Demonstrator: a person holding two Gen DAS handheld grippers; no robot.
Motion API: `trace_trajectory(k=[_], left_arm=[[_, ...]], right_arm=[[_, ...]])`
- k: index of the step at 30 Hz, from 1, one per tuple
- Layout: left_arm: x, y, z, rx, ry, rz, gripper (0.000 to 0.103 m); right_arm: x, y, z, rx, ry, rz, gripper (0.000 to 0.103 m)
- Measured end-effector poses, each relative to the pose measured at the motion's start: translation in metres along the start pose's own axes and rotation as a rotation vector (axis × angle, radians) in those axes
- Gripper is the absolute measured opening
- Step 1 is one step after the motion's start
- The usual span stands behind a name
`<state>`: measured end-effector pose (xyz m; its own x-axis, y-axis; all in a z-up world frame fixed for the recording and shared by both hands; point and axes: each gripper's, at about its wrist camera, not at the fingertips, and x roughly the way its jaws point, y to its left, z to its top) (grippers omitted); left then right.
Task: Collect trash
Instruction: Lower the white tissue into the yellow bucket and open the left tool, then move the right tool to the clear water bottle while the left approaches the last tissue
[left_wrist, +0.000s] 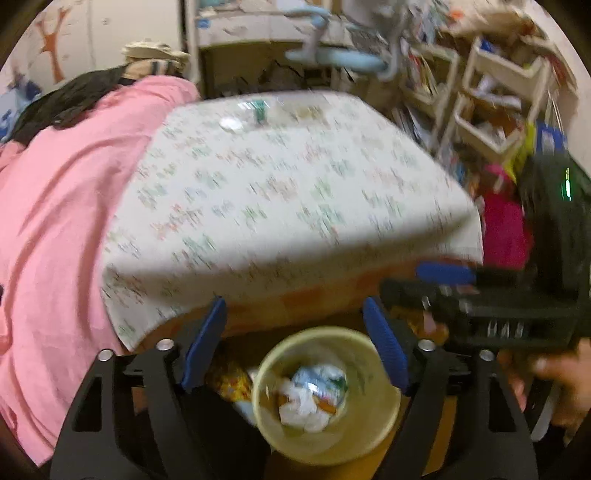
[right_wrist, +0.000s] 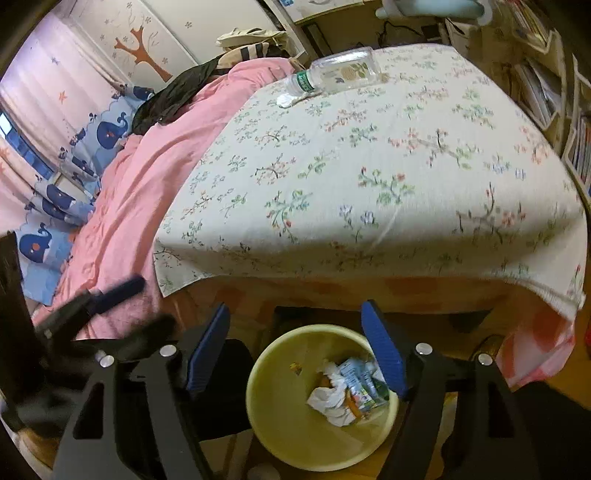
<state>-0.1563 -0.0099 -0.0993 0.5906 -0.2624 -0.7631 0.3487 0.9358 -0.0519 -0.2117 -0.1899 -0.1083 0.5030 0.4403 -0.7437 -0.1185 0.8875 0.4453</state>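
Trash (right_wrist: 351, 387) fills bin (right_wrist: 273, 413); both grippers gape empty above.

Left gripper (left_wrist: 295, 334) gapes above the round pale-yellow plastic bin (left_wrist: 376, 435)

Crumpled white paper and a printed wrapper (left_wrist: 314, 391) lie inside; nothing sits between the blue pads. The floral white bedsheet (left_wrist: 288, 192) is blurred beyond; the right gripper (left_wrist: 480, 295) hovers alongside.

Below the blue ribbed fingers (right_wrist: 384, 350), a smooth pale-yellow plastic bin (right_wrist: 280, 417) holds crumpled white paper (right_wrist: 328, 402); beyond them, matt floral cotton cloth (right_wrist: 369, 166) and a glossy clear plastic bottle (right_wrist: 340, 75).
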Motion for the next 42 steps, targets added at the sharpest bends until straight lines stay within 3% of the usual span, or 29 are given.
trace_trajectory(k=[7,13,20,28,34,39,42], left_arm=[[0.003,0.04,0.056,-0.11,-0.082,0.042,0.08],[0.03,0.069,0.101,-0.189,-0.102,0.047,0.081],[0.076,0.086,0.141,-0.203,-0.085,0.077,0.081],[0.132,0.102,0.179,-0.212,-0.054,0.095,0.081],[0.169,0.115,0.203,-0.208,-0.027,0.11,0.081],[0.195,0.131,0.216,-0.254,-0.007,0.117,0.081],[0.208,0.135,0.223,-0.269,0.005,0.112,0.081]], right_arm=[[-0.003,0.016,0.045,-0.175,-0.04,-0.074,0.076],[0.009,0.025,0.108,-0.394,-0.076,-0.165,0.078],[0.059,0.025,0.191,-0.597,-0.007,-0.272,0.078],[0.128,0.017,0.256,-0.741,0.094,-0.404,0.078],[0.16,-0.001,0.287,-0.74,0.151,-0.41,0.083],[0.175,-0.002,0.297,-0.765,0.21,-0.363,0.085],[0.185,-0.001,0.289,-0.814,0.274,-0.371,0.075]])
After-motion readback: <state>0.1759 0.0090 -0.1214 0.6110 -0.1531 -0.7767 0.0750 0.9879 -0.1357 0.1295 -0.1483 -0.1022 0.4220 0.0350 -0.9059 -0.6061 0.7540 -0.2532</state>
